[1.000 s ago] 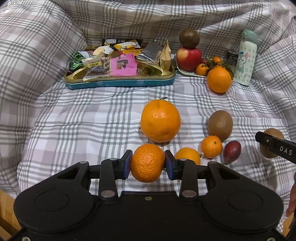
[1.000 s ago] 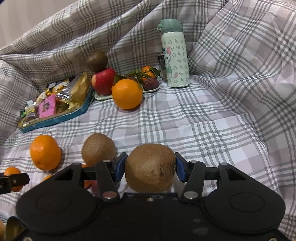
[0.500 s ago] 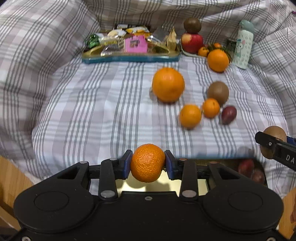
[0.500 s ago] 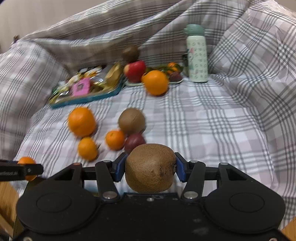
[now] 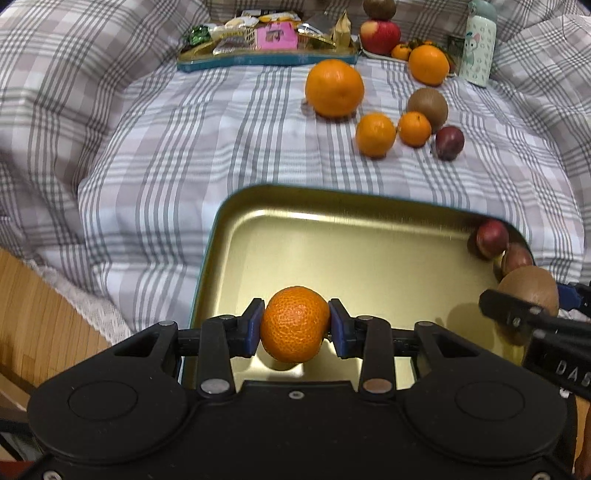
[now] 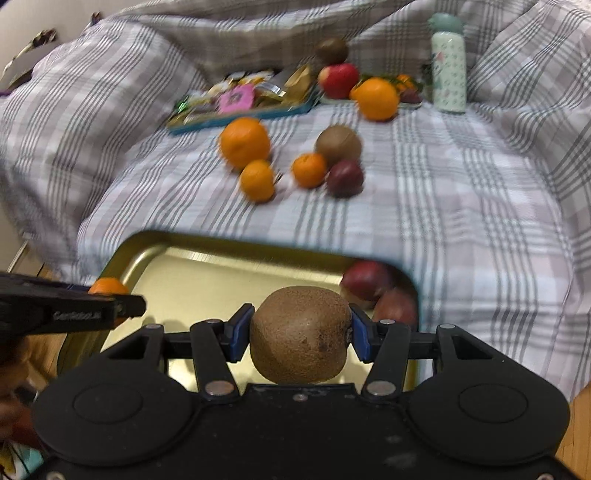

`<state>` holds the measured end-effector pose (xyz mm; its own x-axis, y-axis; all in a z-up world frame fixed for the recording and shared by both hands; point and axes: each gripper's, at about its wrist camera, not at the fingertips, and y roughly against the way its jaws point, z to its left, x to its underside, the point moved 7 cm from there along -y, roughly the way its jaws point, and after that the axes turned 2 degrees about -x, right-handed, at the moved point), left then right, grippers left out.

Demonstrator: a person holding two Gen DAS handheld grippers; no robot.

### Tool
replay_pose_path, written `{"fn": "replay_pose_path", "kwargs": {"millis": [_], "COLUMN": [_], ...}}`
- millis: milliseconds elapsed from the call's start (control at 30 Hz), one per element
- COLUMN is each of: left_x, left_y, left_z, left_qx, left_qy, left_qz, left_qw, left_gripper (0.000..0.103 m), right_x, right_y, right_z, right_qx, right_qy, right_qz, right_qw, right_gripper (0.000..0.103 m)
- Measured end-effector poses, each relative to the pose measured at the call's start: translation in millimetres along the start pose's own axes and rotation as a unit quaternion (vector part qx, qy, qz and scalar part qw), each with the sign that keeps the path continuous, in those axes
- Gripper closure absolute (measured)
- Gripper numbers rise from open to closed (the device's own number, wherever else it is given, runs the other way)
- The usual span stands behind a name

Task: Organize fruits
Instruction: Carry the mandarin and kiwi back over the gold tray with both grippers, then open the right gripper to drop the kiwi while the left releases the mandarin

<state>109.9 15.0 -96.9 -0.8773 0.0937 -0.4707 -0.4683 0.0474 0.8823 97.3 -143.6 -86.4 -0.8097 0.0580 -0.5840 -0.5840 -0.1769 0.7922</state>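
My left gripper (image 5: 295, 328) is shut on a small mandarin (image 5: 294, 323) and holds it over the near left part of a gold tray (image 5: 332, 251). My right gripper (image 6: 300, 334) is shut on a brown kiwi (image 6: 300, 334) over the tray's (image 6: 207, 273) near right part; the kiwi also shows in the left wrist view (image 5: 532, 290). Two dark red fruits (image 5: 493, 238) lie in the tray's far right corner. On the plaid cloth beyond lie a big orange (image 5: 334, 88), two mandarins (image 5: 375, 134), a kiwi (image 5: 427, 105) and a dark red fruit (image 5: 450, 138).
At the back stand a snack tray (image 5: 266, 55), a plate with an apple (image 5: 380, 31), a kiwi on top, small mandarins and an orange (image 5: 428, 64), and a pale green bottle (image 5: 478, 44). Wooden floor (image 5: 40, 325) shows at the left, beyond the cloth's edge.
Both grippers have pulled back toward me with their fruits, away from the loose fruit. The gold tray has come into view beneath them.
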Motion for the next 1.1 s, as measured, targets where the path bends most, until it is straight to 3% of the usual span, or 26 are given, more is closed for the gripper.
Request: {"fn": "replay_pose_path", "kwargs": {"millis": [333,867,1100], "left_x": [22,33,34], "left_y": [6,20,23], "left_z": [5,2,3], "left_qx": [-0.004,-0.001,0.003], "left_qy": [0.020,0.015,0.024], "left_qz": [0.006,-0.011,-0.011], "left_qw": [0.9998,0.9998,0.9996], "left_gripper": [0.057,0.057,0.057], "right_x": [34,52,45], "right_y": [-1,4,12], "right_z": [9,12,11], "right_qx": [-0.004,-0.001,0.004], "right_qy": [0.002,0.021,0.020], "right_qz": [0.043,0.061,0.030], "right_qw": [0.999,0.998,0.999], "right_gripper": [0.047,0.047,0.047]}}
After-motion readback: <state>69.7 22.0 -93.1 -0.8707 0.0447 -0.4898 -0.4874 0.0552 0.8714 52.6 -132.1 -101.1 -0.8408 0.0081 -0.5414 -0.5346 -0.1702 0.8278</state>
